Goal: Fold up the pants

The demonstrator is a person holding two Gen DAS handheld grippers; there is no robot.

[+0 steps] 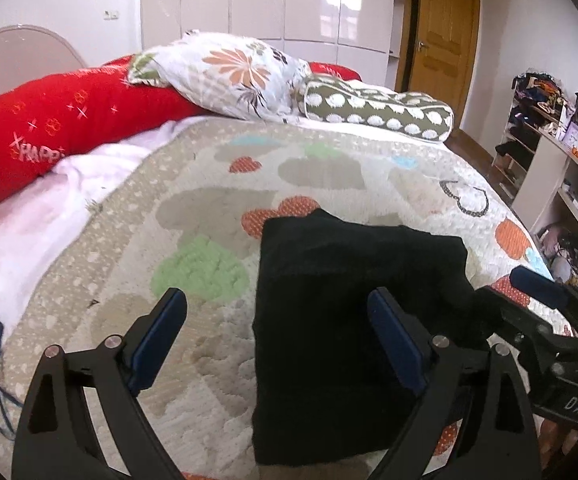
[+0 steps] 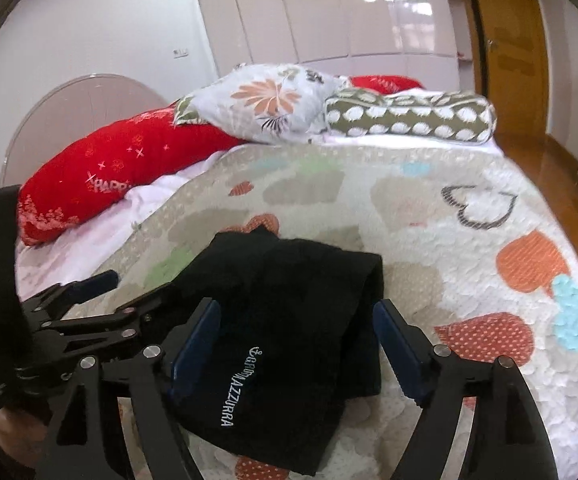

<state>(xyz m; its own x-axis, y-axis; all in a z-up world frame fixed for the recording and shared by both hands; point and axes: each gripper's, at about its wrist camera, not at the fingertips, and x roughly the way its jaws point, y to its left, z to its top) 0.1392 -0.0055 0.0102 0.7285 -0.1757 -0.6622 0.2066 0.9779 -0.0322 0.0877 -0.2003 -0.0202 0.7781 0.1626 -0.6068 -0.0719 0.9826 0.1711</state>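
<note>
Pants [image 2: 289,320]: matt black cloth, soft and light-absorbing, with white stitched lettering; they lie on a quilt [image 1: 329,168] of nubbly, puckered fabric with printed hearts, rough beside the smooth white sheet [image 1: 29,220]. Red pillow [image 1: 57,120] has a slight sheen with embroidered marks, the floral pillow [image 1: 229,72] is thin printed cotton, and the dotted bolster [image 1: 377,110] looks woven and matt. Both grippers, left [image 1: 277,340] and right [image 2: 297,344], are matt black plastic with bright metal pins and blue rubbery pads; wardrobe [image 1: 289,0] panels are high-gloss, door [image 1: 443,40] is varnished wood, and floor [image 2: 545,168] is polished wood.
</note>
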